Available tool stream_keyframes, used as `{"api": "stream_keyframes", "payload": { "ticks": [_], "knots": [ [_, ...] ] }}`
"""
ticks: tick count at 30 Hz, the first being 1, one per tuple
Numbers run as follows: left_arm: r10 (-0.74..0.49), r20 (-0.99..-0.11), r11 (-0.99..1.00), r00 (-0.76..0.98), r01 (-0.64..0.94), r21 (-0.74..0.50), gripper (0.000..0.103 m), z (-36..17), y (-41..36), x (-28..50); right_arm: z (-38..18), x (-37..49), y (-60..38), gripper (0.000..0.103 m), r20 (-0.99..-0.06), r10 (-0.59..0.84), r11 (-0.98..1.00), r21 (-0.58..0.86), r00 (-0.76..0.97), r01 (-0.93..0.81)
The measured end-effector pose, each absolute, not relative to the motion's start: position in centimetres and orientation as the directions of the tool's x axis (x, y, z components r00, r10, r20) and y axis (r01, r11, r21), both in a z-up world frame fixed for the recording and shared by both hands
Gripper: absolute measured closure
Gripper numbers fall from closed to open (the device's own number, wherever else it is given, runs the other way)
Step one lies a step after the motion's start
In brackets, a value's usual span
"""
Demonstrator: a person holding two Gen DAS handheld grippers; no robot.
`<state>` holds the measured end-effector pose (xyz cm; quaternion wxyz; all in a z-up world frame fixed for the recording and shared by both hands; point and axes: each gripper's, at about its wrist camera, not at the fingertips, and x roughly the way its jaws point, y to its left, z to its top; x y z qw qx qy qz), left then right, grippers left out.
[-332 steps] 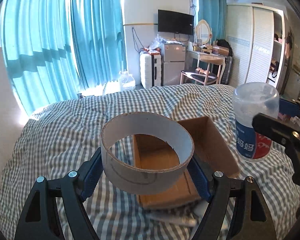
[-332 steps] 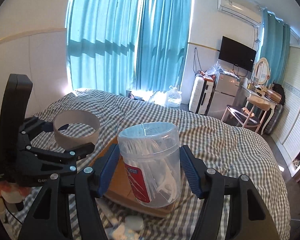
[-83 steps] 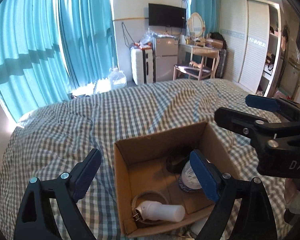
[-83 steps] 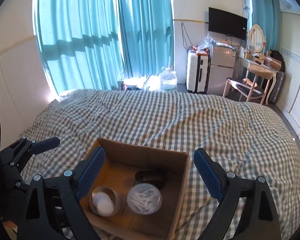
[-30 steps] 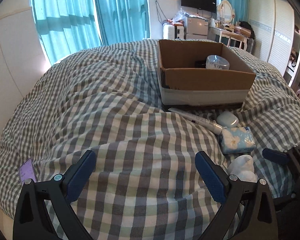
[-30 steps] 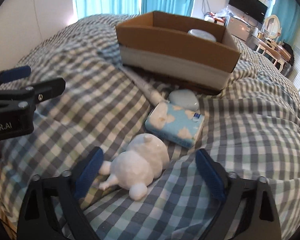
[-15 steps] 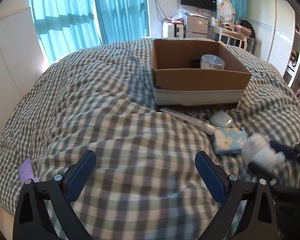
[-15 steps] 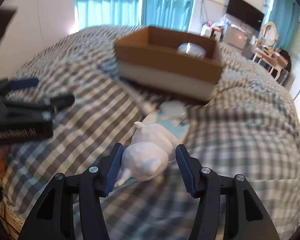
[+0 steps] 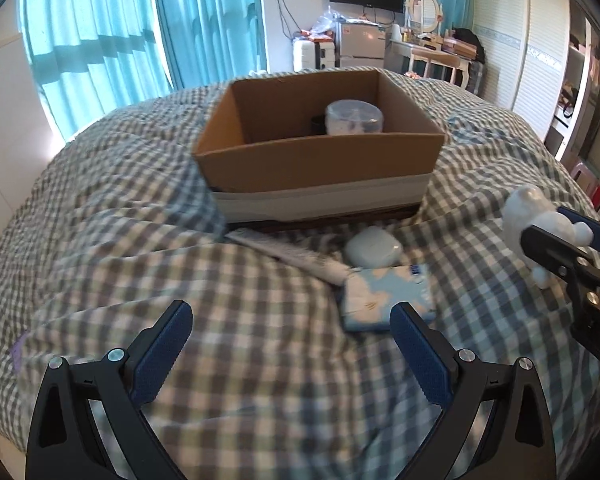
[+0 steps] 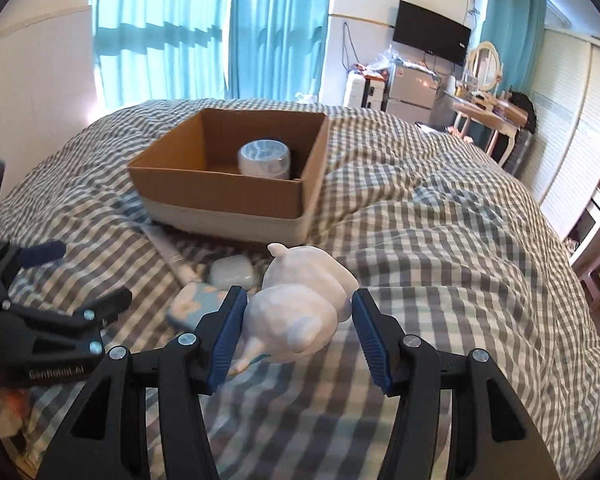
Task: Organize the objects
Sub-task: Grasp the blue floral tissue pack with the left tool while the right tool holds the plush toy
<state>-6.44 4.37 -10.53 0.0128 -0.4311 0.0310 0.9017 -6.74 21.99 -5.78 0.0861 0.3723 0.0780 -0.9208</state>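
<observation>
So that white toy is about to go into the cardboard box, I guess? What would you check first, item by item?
1. White animal figurine held between the right gripper fingers: ok.
2. Figurine lifted off the checked bedspread: ok.
3. Cardboard box open on top: ok.
4. Free floor beside the clear plastic jar in the box: ok.
5. Left gripper open, holding nothing, clear of the box: ok.
6. Grip firm enough for the trip: cannot tell.

White figurine [image 10: 300, 304], brown box [image 10: 224, 184], green-and-white checked bedspread [image 10: 440, 240], blue tool pads [image 10: 225, 334]
</observation>
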Motion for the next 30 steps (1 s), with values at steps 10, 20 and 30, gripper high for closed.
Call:
{"api": "stream_keyframes", "payload": {
  "ticks": [10, 20, 30],
  "knots": [
    [0.064, -0.820, -0.994, -0.569, -0.113, 0.001, 0.001, -13.7, 8.1, -9.5, -8.2, -9.3, 23.4, 0.048, -0.749, -0.129, -0.982, 0.004, -0.650, 0.190],
    [0.115, -0.851, -0.987, -0.513, -0.156, -0.039, 0.001, -16.2, 9.2, -11.5, -10.0, -10.6, 23.3, 0.048, -0.779, -0.115, -0.985, 0.008, -0.617, 0.174],
    [0.156, -0.851, -0.978, -0.502, -0.201, -0.060, 0.028, -16.6, 9.6, -10.9, -10.5, -10.4, 22.9, 0.048, -0.784, -0.098, -0.985, -0.010, -0.613, 0.171]
  ]
}}
